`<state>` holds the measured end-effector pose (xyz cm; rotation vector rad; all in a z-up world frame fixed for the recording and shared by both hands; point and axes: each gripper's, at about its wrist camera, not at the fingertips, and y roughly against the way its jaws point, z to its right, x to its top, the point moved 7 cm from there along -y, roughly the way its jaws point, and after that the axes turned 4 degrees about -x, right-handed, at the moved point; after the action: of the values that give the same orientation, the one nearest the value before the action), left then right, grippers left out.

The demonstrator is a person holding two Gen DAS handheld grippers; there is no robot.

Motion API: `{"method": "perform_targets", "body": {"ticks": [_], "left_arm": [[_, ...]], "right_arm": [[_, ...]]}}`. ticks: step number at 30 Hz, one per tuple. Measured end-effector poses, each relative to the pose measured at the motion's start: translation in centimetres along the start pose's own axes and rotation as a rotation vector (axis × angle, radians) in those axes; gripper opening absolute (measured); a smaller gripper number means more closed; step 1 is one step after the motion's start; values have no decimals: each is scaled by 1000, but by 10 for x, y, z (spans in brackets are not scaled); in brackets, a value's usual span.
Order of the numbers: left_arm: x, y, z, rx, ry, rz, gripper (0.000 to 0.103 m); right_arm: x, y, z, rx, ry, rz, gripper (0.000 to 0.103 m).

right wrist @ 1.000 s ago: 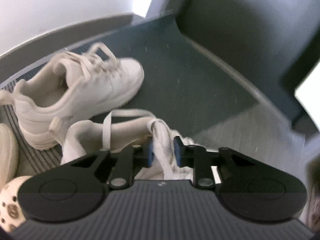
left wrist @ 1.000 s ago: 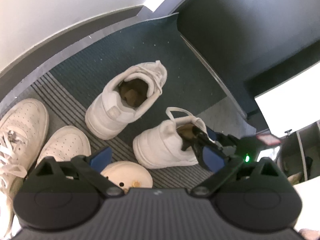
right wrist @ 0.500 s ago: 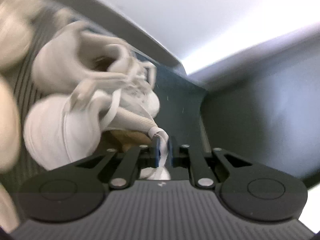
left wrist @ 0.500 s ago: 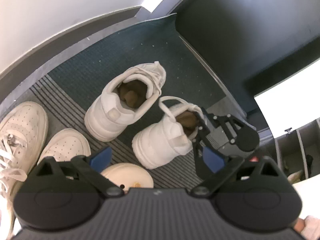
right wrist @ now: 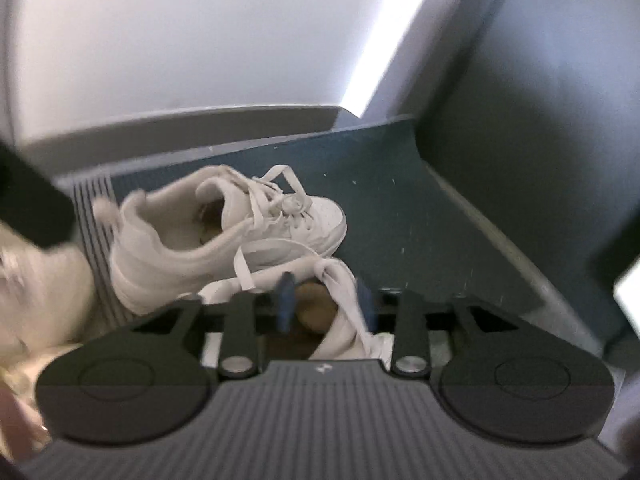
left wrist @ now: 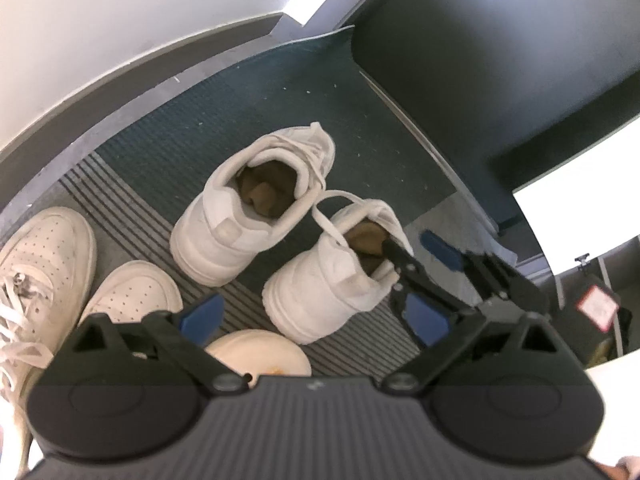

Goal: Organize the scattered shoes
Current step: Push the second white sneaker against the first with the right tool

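Right gripper (right wrist: 325, 300) fingers: just opened partway; the near shoe's (left wrist: 332, 280) tongue sits between, let go.
Left gripper (left wrist: 316, 316) fingers: wide open, nothing held.
Shoes: near shoe is set beside its pair (left wrist: 256, 208) on the mat (left wrist: 240, 112).
Good step: fingers should be lifted straight out, laces not snagged.

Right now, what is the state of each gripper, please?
Left gripper: open, holding nothing.
Right gripper: jaws have just been opening; the near shoe tongue sits loose between them.

Dark ribbed mat (left wrist: 248, 120), white wall (left wrist: 120, 20)
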<state>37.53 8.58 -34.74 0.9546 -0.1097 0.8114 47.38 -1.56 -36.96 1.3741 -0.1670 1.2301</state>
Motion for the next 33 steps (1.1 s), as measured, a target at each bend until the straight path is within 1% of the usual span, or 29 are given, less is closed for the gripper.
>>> {"method": "perform_targets", "body": {"ticks": [1,2,4,5,6,7,8,9,10,11,13,14,15,16,18,20,21,24,26,28,29,31,32,33], "left_arm": [[0,0,0,4,-6,4,99],[1,2,1,14,-16,10,99],[1,4,4,92,-93,39,99],[1,3,4,102,-103,41,99],[0,4,7,134,-142,50,99],[-1,4,8,139,-153,50,99],[-1,4,9,140,-161,49,99],[-1,4,10,139,-164,47,99],[-1,3,10,138,-165,45,99],[-1,3,10,136,-167,43,99],[-1,1,10,141,-165,34,99],[-2,0,11,139,-165,30,99],[-2,-1,11,136,-165,27,99],[-3,-1,11,136,-165,27,99],[-4,-3,12,132,-169,20,99],[-6,-4,14,128,-176,12,99],[-7,-5,14,126,-181,7,99],[-8,-5,13,122,-178,1,99],[-8,-5,11,120,-168,-1,99],[-8,-4,9,121,-164,-2,99],[-7,-4,9,121,-164,-2,99],[-7,-3,8,119,-160,-2,99],[-7,-4,8,119,-157,-3,99],[-6,-4,8,118,-155,-4,99]], "right_arm": [[-3,0,3,4,-40,-21,44],[-8,-2,10,15,-117,-56,44],[-18,-5,23,37,-280,-131,44],[-26,-10,38,52,-415,-175,44],[-32,-9,43,55,-469,-192,44],[-35,-11,47,59,-509,-206,44],[-40,-13,53,75,-578,-223,44],[-43,-16,59,102,-652,-238,44],[-45,-20,59,115,-678,-246,44],[-48,-27,58,152,-728,-279,44],[-49,-38,54,174,-744,-320,46],[-50,-38,54,173,-744,-324,46],[-50,-43,50,146,-723,-361,46],[-50,-45,50,135,-722,-376,45],[-53,-55,49,110,-769,-419,47],[-62,-69,47,75,-834,-481,47],[-64,-75,47,71,-863,-491,50],[-69,-82,46,63,-922,-504,51],[-69,-82,46,52,-926,-499,49],[-66,-83,45,38,-899,-482,46],[-64,-82,43,36,-883,-464,45],[-58,-78,42,15,-818,-391,43],[-57,-79,42,13,-812,-381,42],[-53,-78,44,14,-803,-349,42]]}}
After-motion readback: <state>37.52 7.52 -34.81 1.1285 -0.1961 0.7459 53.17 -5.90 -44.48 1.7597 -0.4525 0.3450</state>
